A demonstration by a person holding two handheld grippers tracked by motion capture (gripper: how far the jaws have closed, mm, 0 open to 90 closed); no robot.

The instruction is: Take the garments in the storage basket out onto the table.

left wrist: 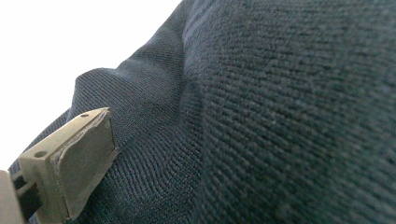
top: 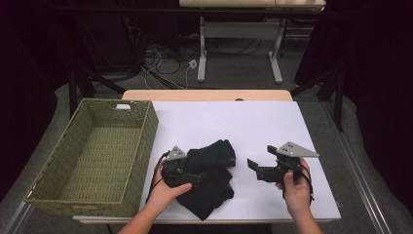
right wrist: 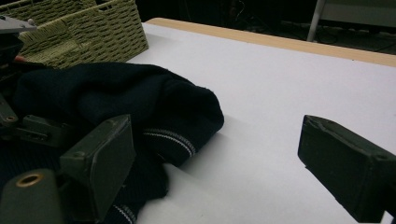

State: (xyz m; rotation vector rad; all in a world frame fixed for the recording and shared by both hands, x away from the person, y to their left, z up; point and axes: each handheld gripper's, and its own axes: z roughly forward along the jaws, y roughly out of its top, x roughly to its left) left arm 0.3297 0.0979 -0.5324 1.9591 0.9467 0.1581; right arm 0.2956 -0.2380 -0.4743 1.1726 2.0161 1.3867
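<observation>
left hand-held gripper [top: 192, 176] spread, resting against dark garment [top: 214, 175] | right hand-held gripper [top: 254, 165] spread, empty, near garment's right | basket [top: 139, 146] left, likely its destination

Dark navy knit garment [top: 214, 175] with thin white cuff stripes; olive-green woven basket [top: 141, 146]; white table surface [top: 253, 122] edged in pale wood

No legible text, label, brand, number or sign in any of the three views. Checked: the dark navy knitted garment [top: 212, 175], which carries thin pale stripes at a cuff but no lettering; the green woven wicker basket [top: 141, 141], which has a small pale patch on its far wall, too small to read; the white tabletop [top: 253, 126], which is unmarked.
</observation>
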